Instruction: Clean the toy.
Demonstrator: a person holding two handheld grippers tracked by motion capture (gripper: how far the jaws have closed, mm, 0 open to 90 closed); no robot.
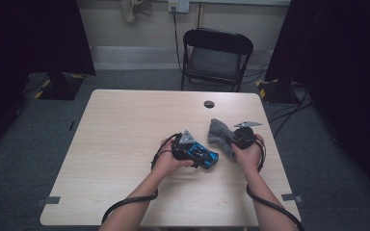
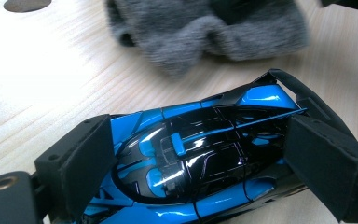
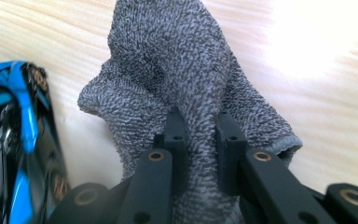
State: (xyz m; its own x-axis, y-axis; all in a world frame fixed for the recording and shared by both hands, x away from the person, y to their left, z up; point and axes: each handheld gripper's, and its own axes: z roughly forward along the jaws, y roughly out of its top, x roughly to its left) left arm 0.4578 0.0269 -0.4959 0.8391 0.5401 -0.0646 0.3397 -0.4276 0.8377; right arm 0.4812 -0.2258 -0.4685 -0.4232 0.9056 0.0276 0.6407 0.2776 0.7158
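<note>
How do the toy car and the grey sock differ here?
The toy car is glossy, rigid, blue and black; the grey sock is soft, matte and crumpled. The left claw spans the car with wide jaws; the right claw pinches a narrow fold of sock. Both rest on the table.

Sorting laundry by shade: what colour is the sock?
Heathered grey knit sock, pinched by the right gripper; clearest in the right gripper view.

Three cameras, one worktop

The worktop (image 1: 125,144) is seen from above and behind by the high view; close, low looks along each tool are given by the two gripper views, and the blue toy car (image 2: 191,163) and grey sock (image 3: 182,79) are shared by all three.
</note>
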